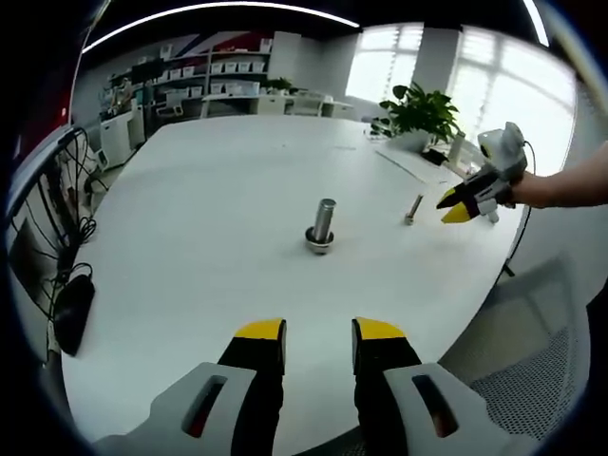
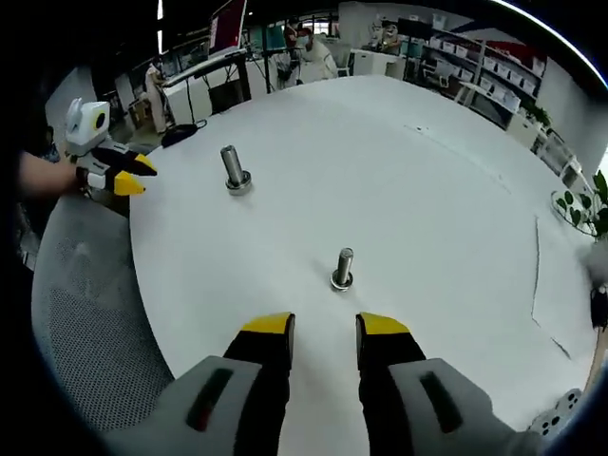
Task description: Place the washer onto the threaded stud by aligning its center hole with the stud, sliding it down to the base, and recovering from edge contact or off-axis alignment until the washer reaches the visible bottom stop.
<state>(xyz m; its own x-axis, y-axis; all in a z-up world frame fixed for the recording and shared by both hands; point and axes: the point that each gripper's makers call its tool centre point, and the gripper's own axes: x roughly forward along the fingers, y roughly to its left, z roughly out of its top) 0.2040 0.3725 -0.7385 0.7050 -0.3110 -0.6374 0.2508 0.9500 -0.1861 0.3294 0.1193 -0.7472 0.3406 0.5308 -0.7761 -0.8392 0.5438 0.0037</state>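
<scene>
Yellow-tipped jaws of the left gripper (image 1: pixel 318 332) stand apart and empty over the white tabletop (image 1: pixel 209 209), aimed at the larger stud (image 1: pixel 323 224). A ring, seemingly the washer (image 1: pixel 319 241), sits at its base, so seating looks done, though blur hides whether it lies flat. Right gripper view adds the right gripper (image 2: pixel 325 328), jaws likewise apart and empty, near the smaller stud (image 2: pixel 343 268), also ringed at its foot. Left gripper view adds a potted plant (image 1: pixel 423 112).
</scene>
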